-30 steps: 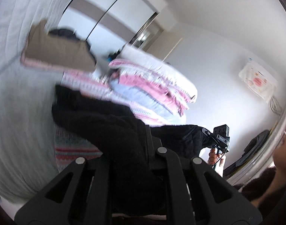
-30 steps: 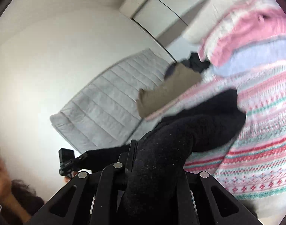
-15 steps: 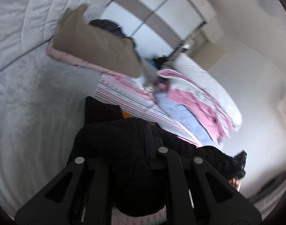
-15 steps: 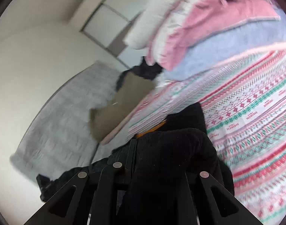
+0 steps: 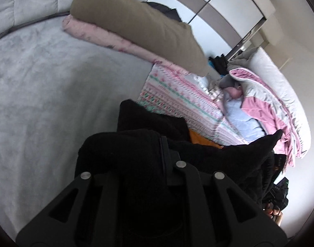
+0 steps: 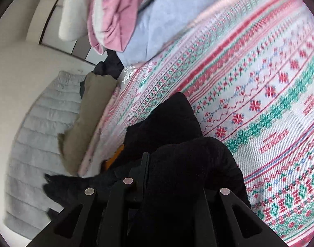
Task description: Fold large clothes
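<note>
- Left tongs [image 5: 157, 154] and right tongs [image 6: 157, 173] each clamp a bunch of the black fleece garment [image 5: 152, 123].
- Garment hangs over the patterned knit blanket [image 6: 249, 86] on the bed.
- Lower both edges evenly; keep tension to avoid wrinkles.

Soft, even daylight fills the room, bright on the white wall [image 5: 297, 82]. The patterned blanket [image 6: 260, 86] smears with motion blur. The black garment [image 5: 136, 150] shows almost no detail. Fisheye bending curves every edge.
</note>
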### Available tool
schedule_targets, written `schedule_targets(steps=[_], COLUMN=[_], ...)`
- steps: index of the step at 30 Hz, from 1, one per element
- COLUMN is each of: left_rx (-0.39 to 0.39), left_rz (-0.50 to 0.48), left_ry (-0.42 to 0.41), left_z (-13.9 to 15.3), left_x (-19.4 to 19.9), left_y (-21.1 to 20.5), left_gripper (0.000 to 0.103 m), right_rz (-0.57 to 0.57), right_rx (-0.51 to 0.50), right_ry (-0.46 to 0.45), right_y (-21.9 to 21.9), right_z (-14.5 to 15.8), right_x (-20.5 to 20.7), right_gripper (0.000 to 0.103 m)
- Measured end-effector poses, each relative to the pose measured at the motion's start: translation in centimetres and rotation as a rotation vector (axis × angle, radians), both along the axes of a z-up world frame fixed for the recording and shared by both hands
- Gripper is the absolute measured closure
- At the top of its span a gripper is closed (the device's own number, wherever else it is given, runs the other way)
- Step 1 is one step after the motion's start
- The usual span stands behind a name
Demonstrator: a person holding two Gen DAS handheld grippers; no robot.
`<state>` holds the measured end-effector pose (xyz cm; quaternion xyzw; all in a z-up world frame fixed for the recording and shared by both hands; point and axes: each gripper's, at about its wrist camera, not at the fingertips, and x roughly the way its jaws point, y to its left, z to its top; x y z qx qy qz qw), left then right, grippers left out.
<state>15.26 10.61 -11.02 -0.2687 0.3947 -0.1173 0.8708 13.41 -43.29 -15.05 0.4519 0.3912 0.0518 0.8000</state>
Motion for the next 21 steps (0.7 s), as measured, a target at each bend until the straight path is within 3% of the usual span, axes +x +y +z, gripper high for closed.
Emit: schedule_targets(steps=[4, 5, 6, 8, 12, 15, 18, 21], left_rx=[0.028, 0.029, 0.022, 0.019, 0.035, 0.082, 0.191, 0.244], left_rz=[-0.032, -0.046, -0.063, -0.076, -0.128, -0.157, -0.151, -0.153], left_ry=[-0.036, -0.056, -0.085, -0.132, -0.195, -0.232, -0.280, -0.301], left_z=[1.3, 1.9, 2.6, 3.6, 5.1, 5.8, 6.4, 6.3], left_x=[-1.1, -1.6, -2.2, -3.1, -4.4, -5.0, -5.5, -5.6], left_y=[-0.2, -0.2, -0.1, -0.5, -1.6, -2.3, -2.9, -3.4], left_gripper=[0.078, 0.071, 0.064, 0.057, 0.034, 0.019, 0.019, 0.015], right_rz=[0.034, 0.057, 0.084, 0.104, 0.125, 0.167, 0.236, 0.292], right_rx=[-0.015, -0.003, 0.024, 0.068, 0.042, -0.129, -0.291, -0.378], right_ry=[-0.017, -0.034, -0.065, -0.166, -0.353, -0.417, -0.343, -0.243], right_y=[0.4, 0.4, 0.5, 0.1, -0.7, 0.4, 3.0, 5.6], right_z=[1.9, 2.6, 3.5, 5.6, 9.5, 11.6, 11.2, 9.3], right_x=[-1.1, -1.5, -1.8, -3.3, -6.9, -8.9, -8.1, -5.6], right_gripper=[0.084, 0.073, 0.049, 0.018, 0.017, 0.017, 0.017, 0.017])
